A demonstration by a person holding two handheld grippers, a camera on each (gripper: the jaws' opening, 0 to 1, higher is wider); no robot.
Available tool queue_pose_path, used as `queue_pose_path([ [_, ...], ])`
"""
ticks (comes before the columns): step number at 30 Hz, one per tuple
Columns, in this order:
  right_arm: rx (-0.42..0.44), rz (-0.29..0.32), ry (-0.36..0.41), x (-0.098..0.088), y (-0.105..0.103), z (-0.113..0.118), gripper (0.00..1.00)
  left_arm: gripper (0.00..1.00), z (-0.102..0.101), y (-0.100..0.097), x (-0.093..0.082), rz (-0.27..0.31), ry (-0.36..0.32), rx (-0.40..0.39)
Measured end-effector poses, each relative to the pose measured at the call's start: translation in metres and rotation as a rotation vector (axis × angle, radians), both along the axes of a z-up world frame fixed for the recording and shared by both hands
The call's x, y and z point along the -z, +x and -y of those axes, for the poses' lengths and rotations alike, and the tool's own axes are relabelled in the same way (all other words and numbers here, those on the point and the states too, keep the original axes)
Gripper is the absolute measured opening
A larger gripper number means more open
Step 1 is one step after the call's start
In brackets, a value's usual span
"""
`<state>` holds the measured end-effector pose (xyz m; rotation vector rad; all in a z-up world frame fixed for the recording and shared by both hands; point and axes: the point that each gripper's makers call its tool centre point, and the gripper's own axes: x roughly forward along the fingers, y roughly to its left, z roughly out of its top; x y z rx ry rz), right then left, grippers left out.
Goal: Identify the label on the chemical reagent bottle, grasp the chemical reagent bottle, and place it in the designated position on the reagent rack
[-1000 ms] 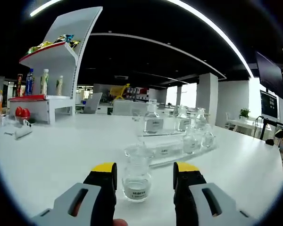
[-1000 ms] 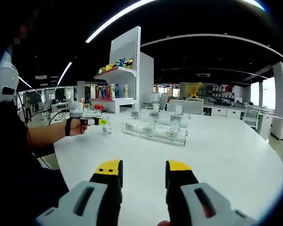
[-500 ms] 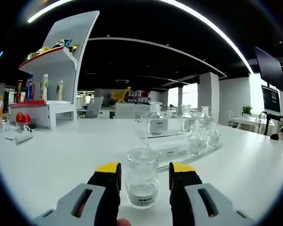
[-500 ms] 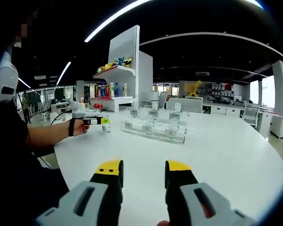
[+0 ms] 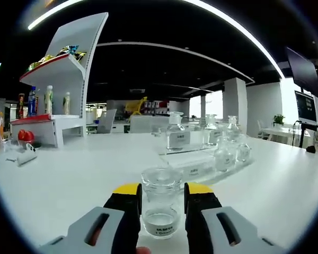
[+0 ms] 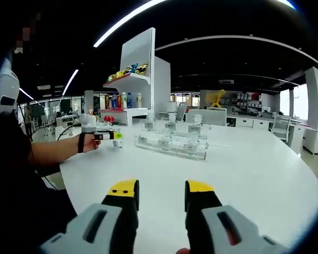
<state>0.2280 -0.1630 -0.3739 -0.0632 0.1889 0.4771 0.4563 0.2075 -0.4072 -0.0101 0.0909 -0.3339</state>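
A small clear glass reagent bottle (image 5: 160, 211) with a white label stands on the white table (image 5: 69, 180), directly between the yellow-tipped jaws of my left gripper (image 5: 162, 193), which press against its sides. Behind it is the clear acrylic reagent rack (image 5: 193, 161), holding several labelled bottles (image 5: 176, 136). In the right gripper view the same left gripper (image 6: 110, 136) is held out by a person's hand at the bottle (image 6: 118, 142), left of the rack (image 6: 172, 147). My right gripper (image 6: 161, 191) hovers open over bare table, with nothing between its jaws.
A white display shelf (image 5: 58, 90) with drink bottles and snacks stands at the table's far left, also seen as the shelf (image 6: 139, 79) behind the rack. The person's sleeve and arm (image 6: 47, 153) reach in from the left. Wide bare table (image 6: 254, 174) lies to the right.
My left gripper has moved forward around the bottle and its jaws have narrowed until they touch the glass. The right gripper has stayed almost still.
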Motion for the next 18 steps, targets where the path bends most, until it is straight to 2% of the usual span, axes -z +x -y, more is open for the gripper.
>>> queue_pose_path([
  [18,0.008,-0.007,0.01,0.0048,0.0006,0.0025,0.34,0.31,-0.0029,-0.0004,0.002,-0.007,0.017,-0.051],
])
